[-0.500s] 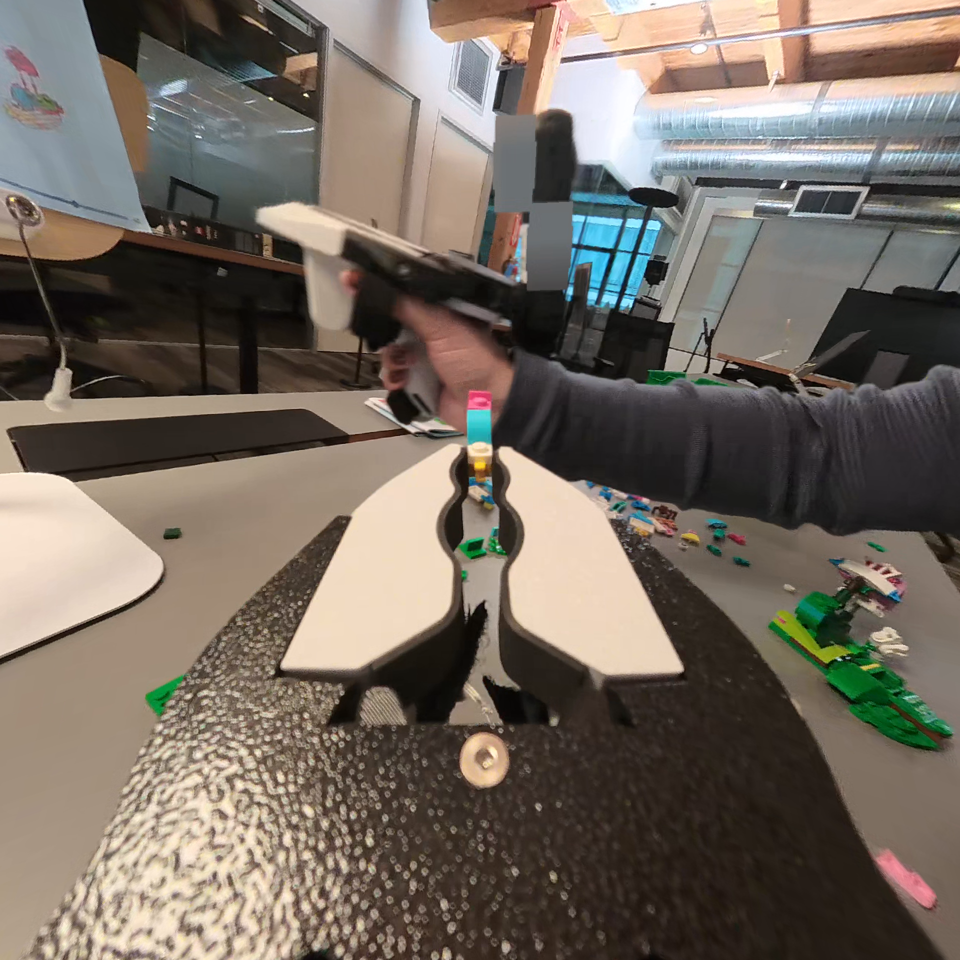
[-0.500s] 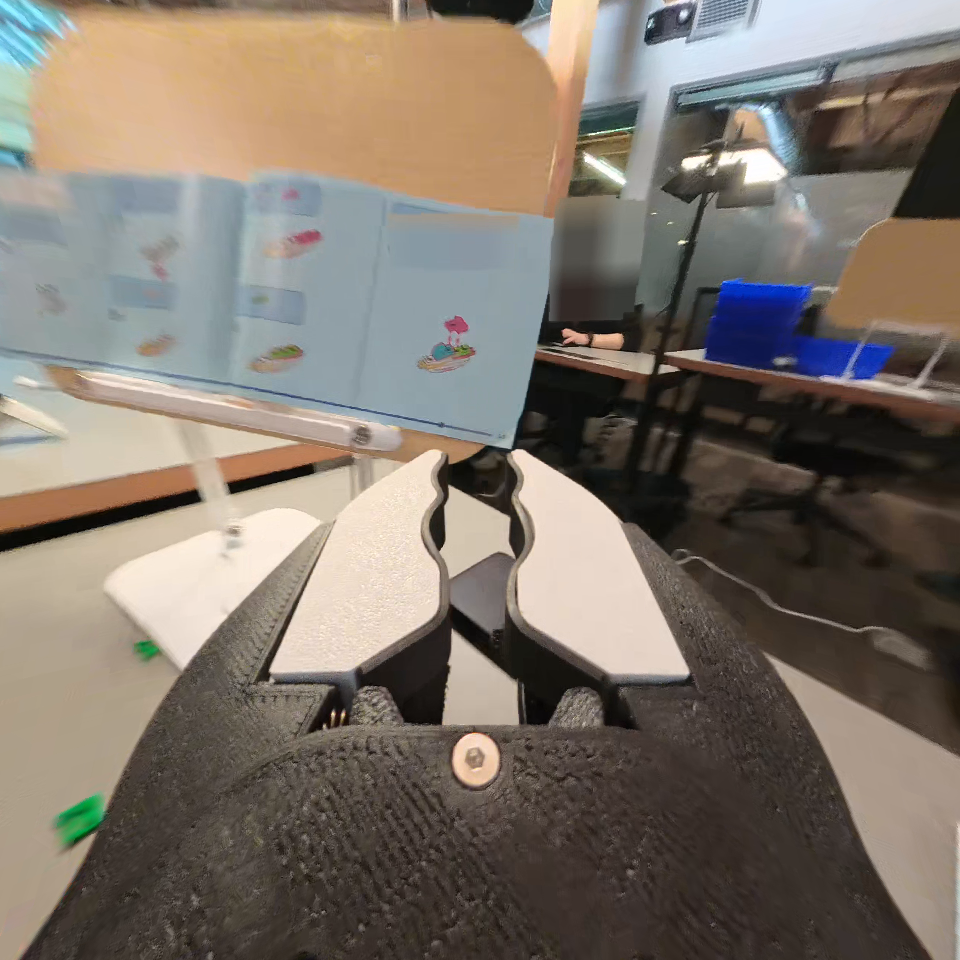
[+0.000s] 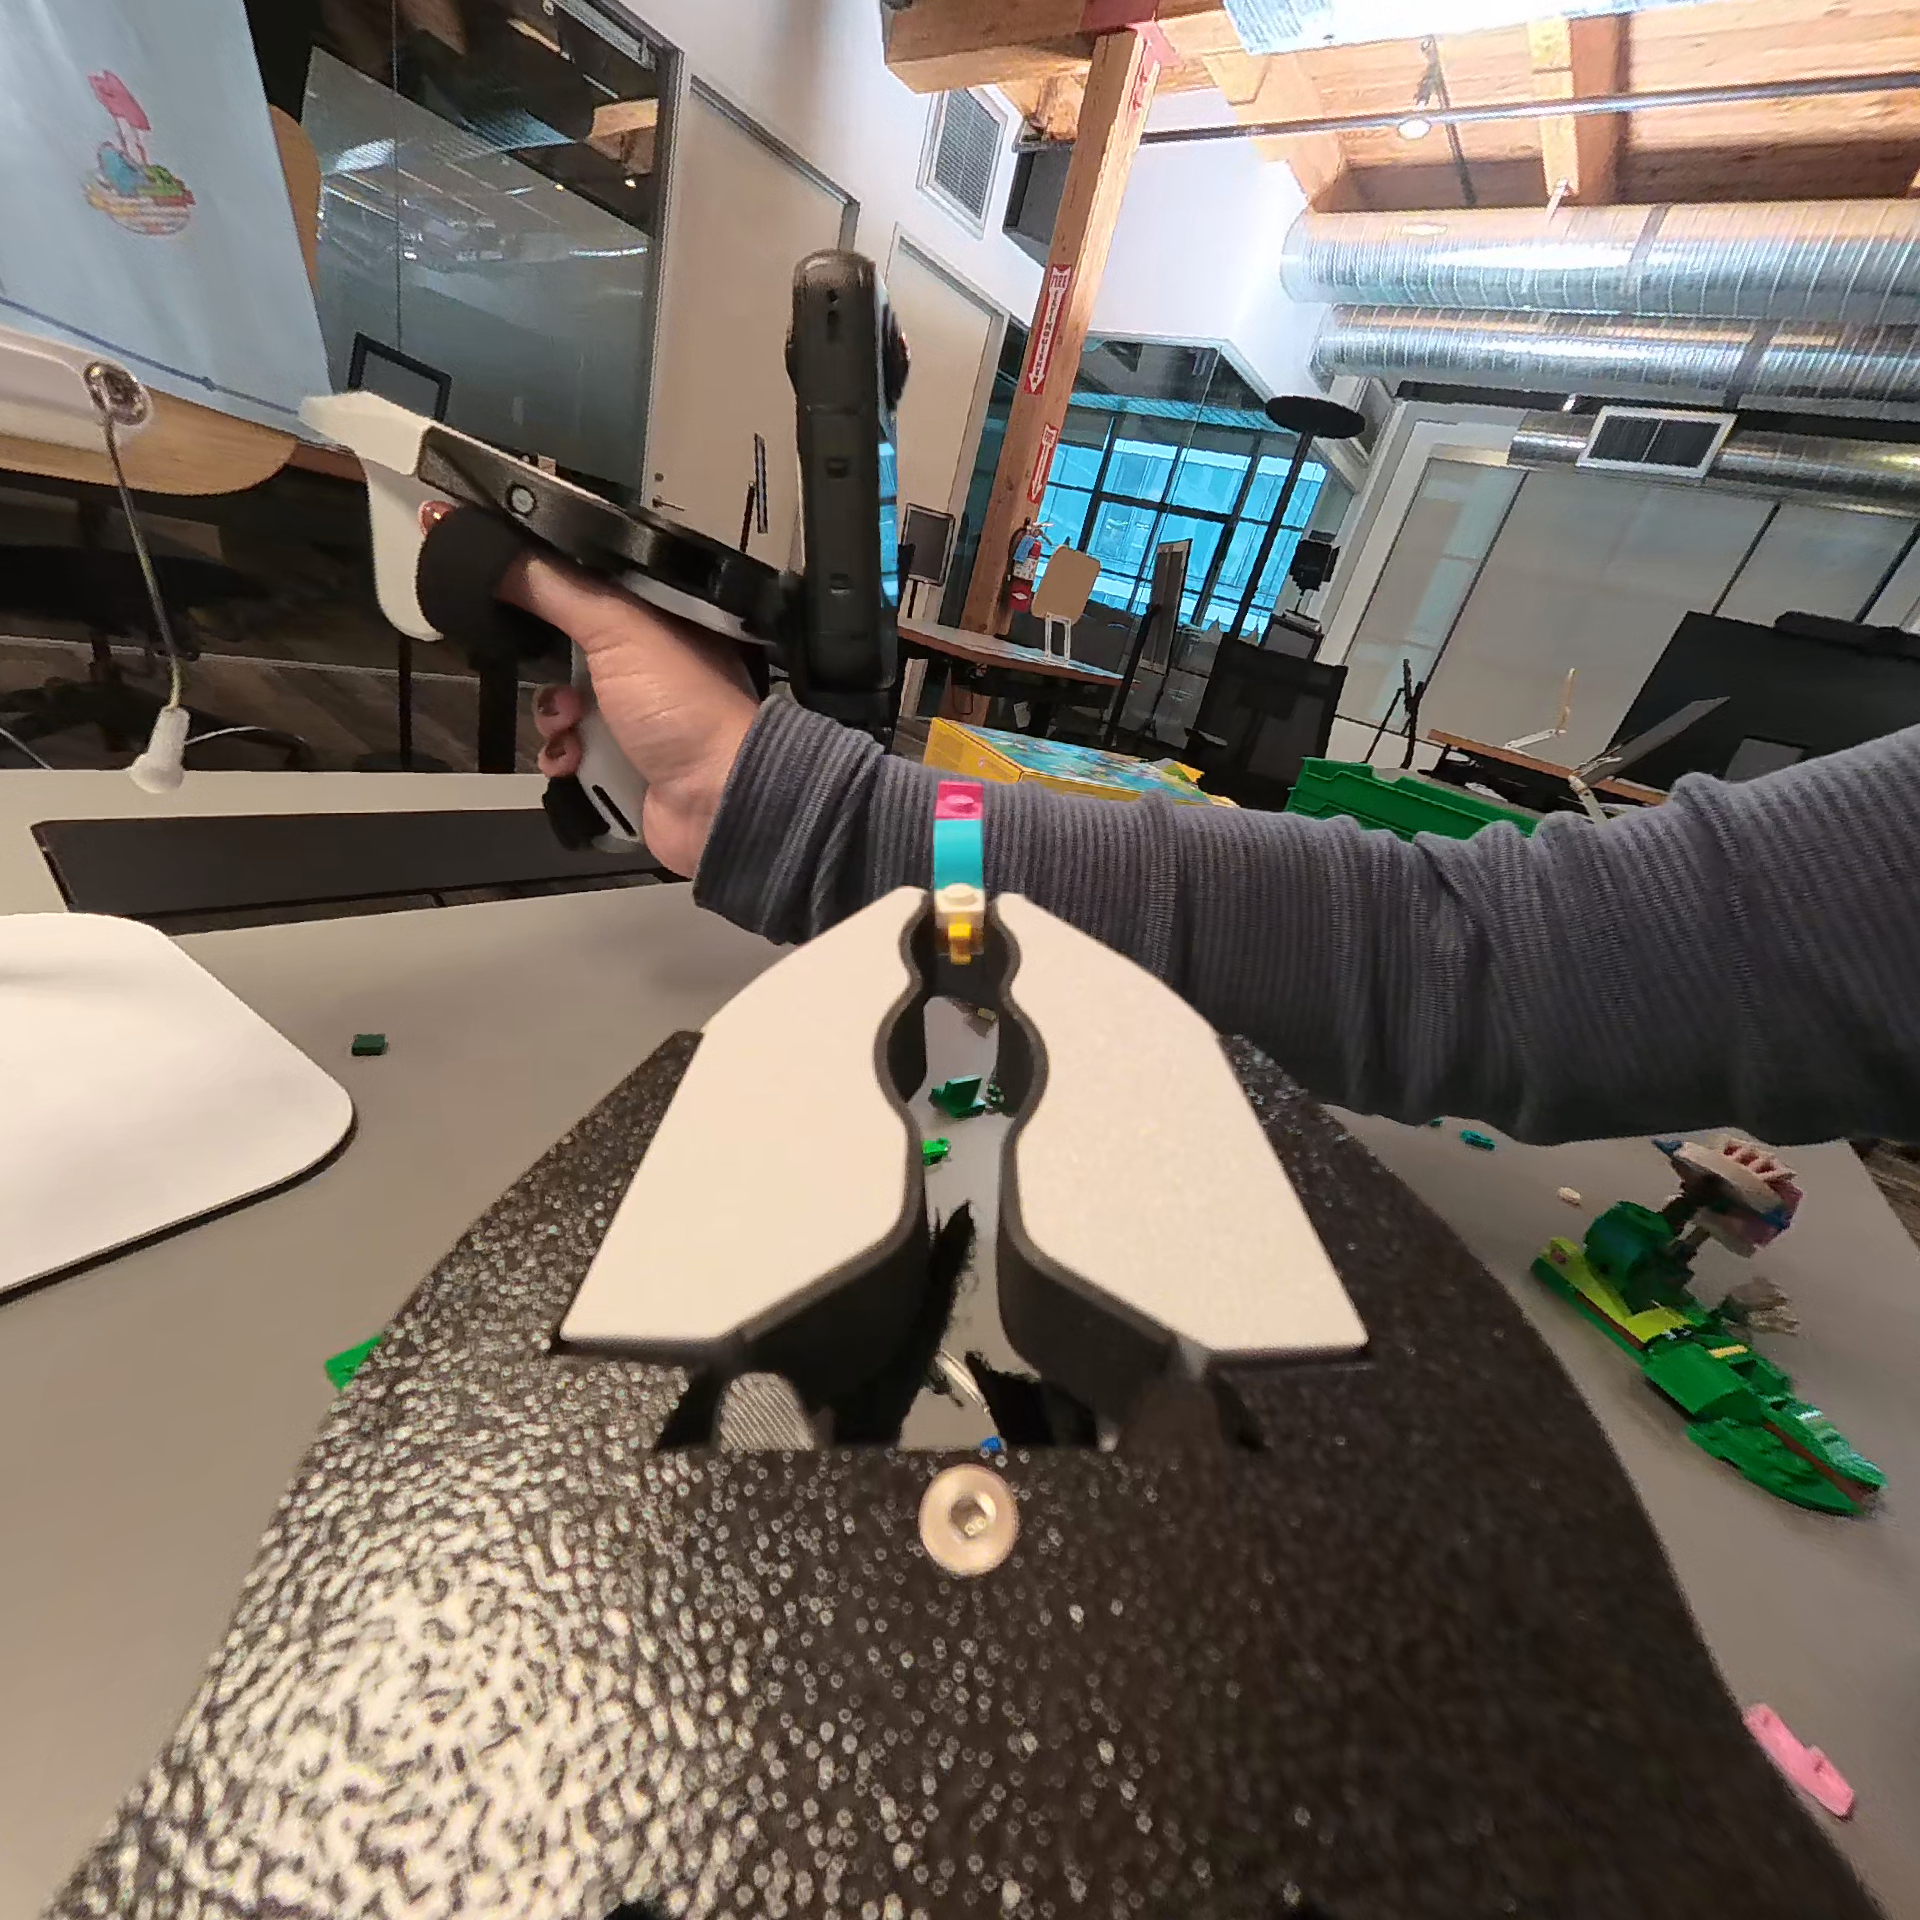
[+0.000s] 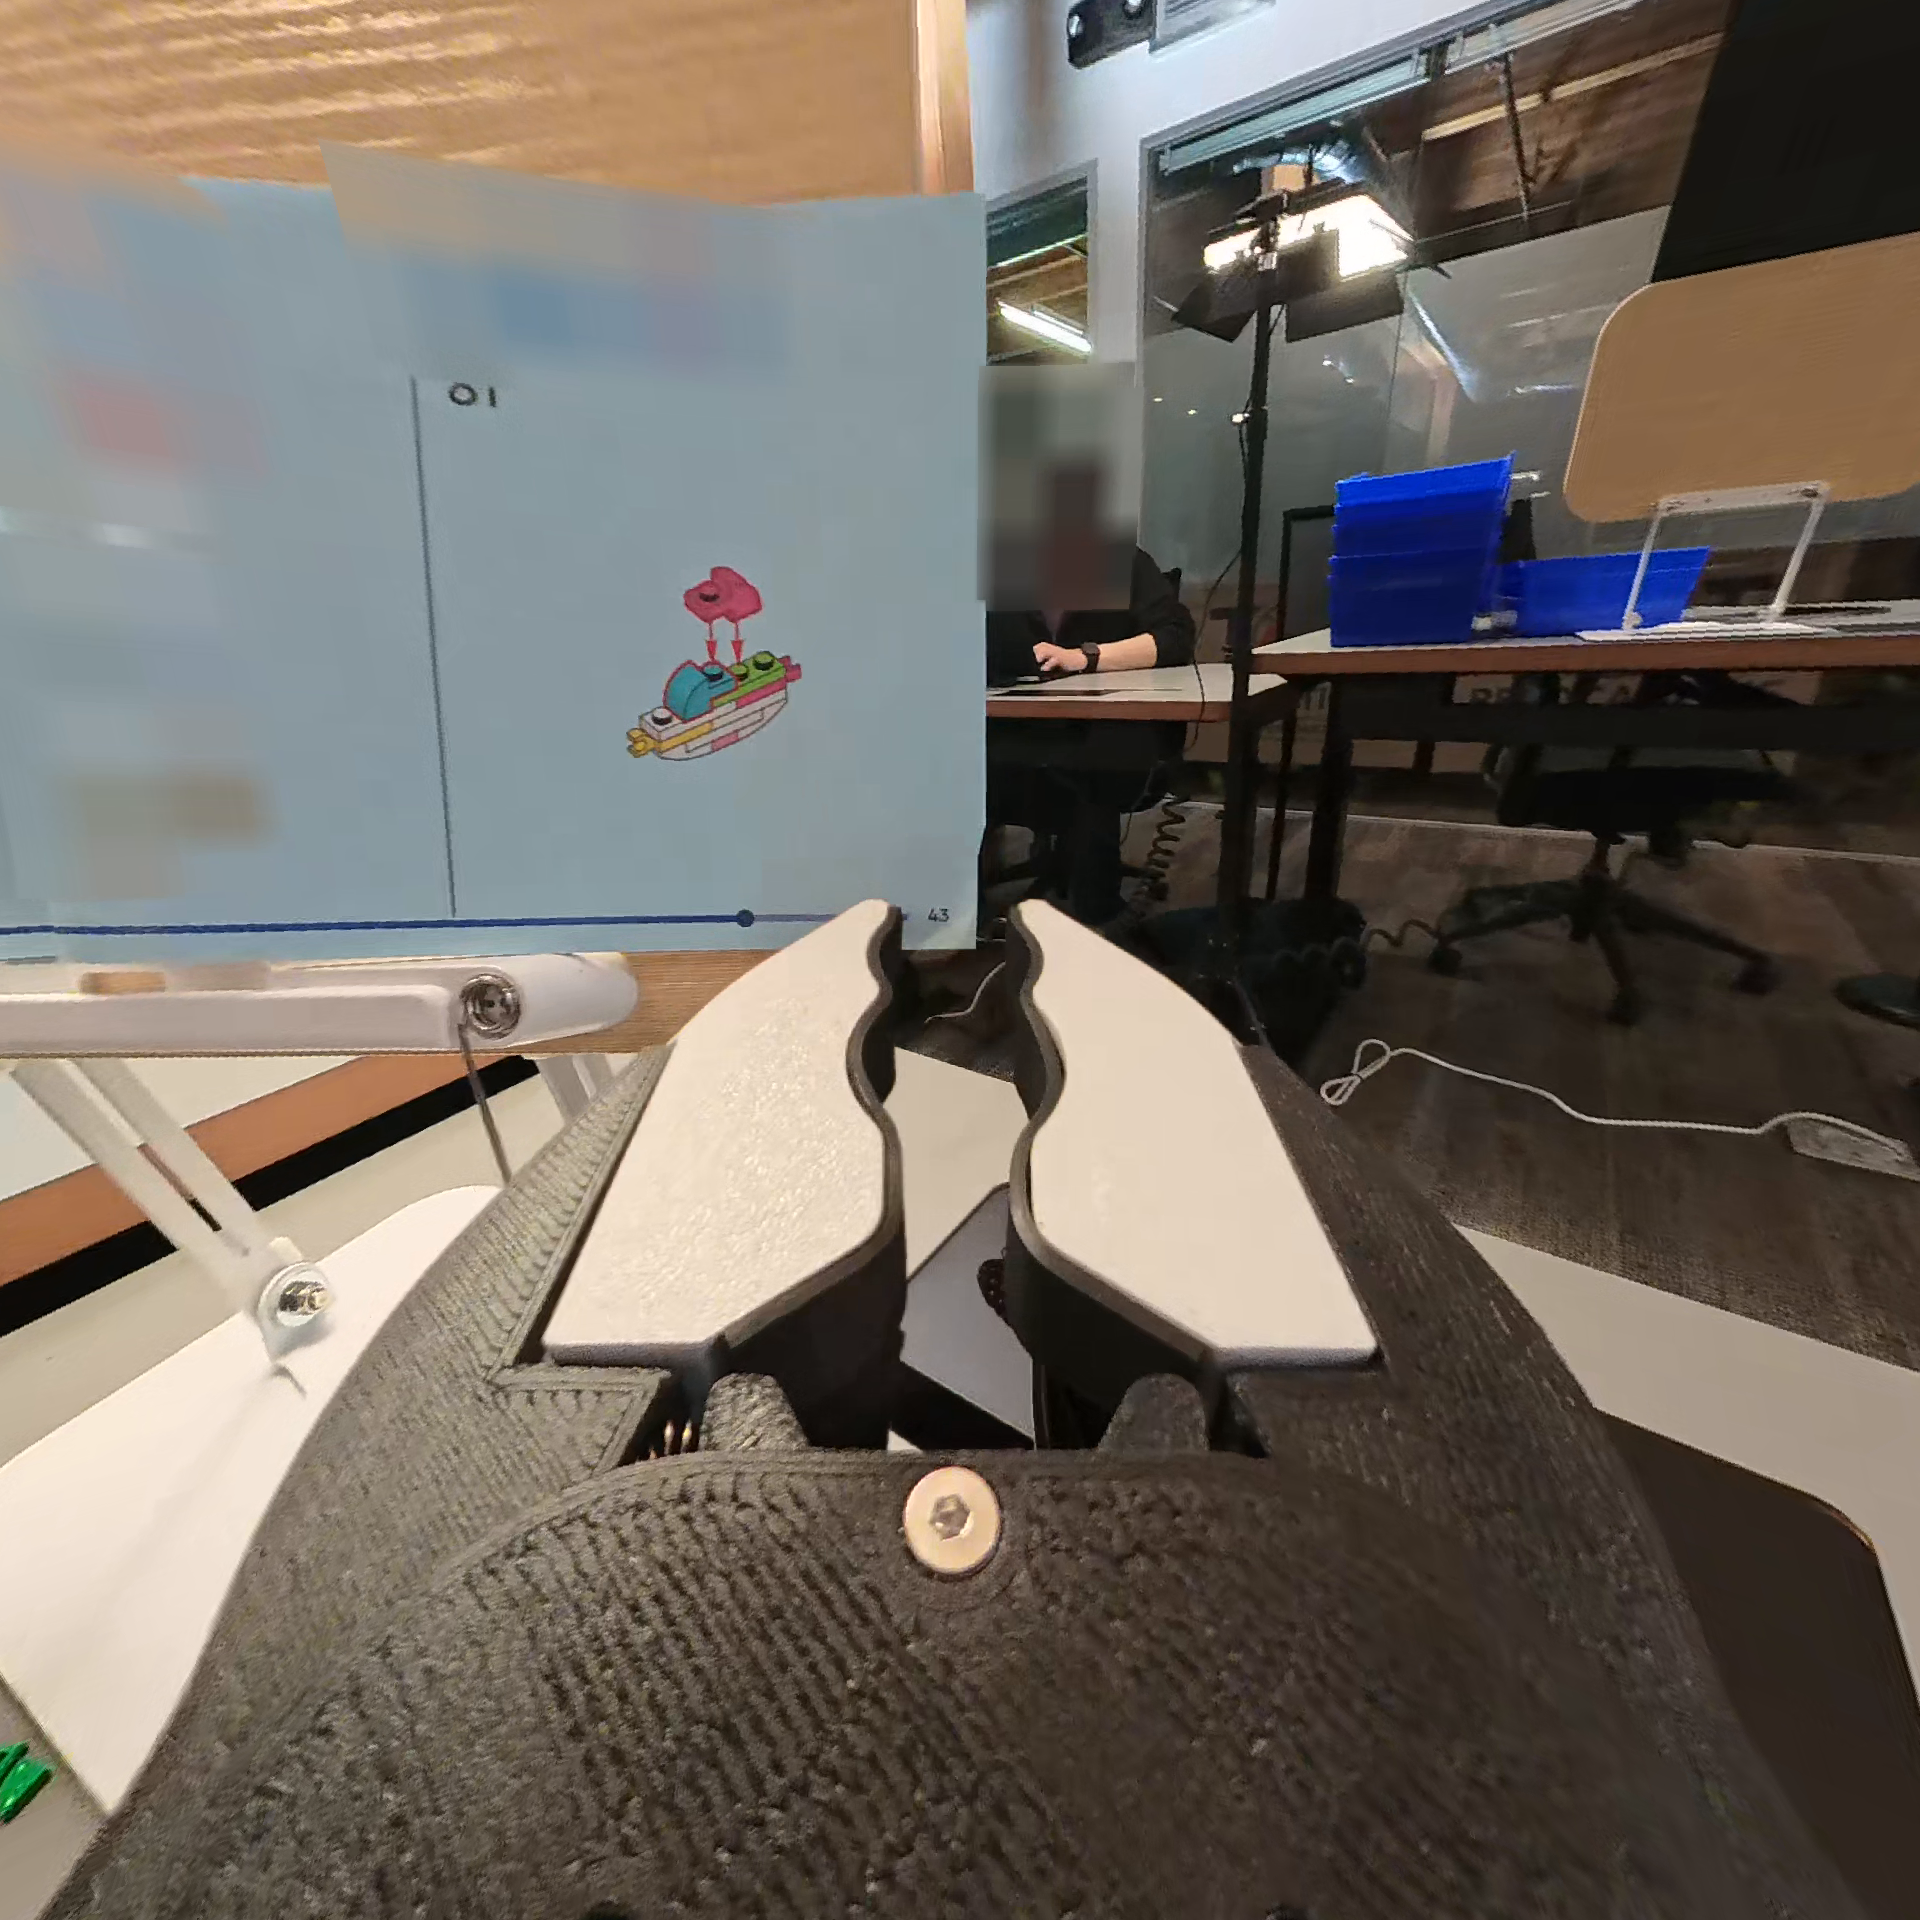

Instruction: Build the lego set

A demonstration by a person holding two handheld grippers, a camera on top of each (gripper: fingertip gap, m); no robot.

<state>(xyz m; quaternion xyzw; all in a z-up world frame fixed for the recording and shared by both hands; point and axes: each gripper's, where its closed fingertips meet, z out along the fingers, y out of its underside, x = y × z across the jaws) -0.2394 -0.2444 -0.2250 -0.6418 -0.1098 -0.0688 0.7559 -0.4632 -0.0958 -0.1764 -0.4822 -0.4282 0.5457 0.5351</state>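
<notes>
Since the earlier frame the right gripper (image 4: 951, 940) had swung toward the instruction sheet (image 4: 665, 582), which now filled the left half of its view sharply rather than blurred, and in the left wrist view the hand (image 3: 665, 717) carrying that gripper had lifted higher above the small brick sub-assembly (image 3: 958, 883).

That sub-assembly, a short stack with a pink piece on top, a teal curved piece below it and white and yellow pieces at the base, was pinched between the fingers (image 3: 790, 1122) of the left gripper (image 3: 958, 940), held up off the grey tabletop (image 3: 540, 1029). The right gripper's fingers stood slightly apart with nothing between them.

Judging from this, the little boat-like section looked close to the pictured step, its pink cap apparently seated already, though the fingers hid its lower part. Right of the held stack and lower on the tabletop lay a larger green build (image 3: 1704, 1340) with a pale flower-like top, seemingly finished earlier work. Loose pieces remained: small green bricks (image 3: 956, 1096) just beyond the fingers, a dark green one (image 3: 367, 1044) to the left, a pink piece (image 3: 1797, 1756) near the right edge. So more steps probably remained. Left of the stack sat the white stand base (image 3: 135, 1091) supporting the sheet.
</notes>
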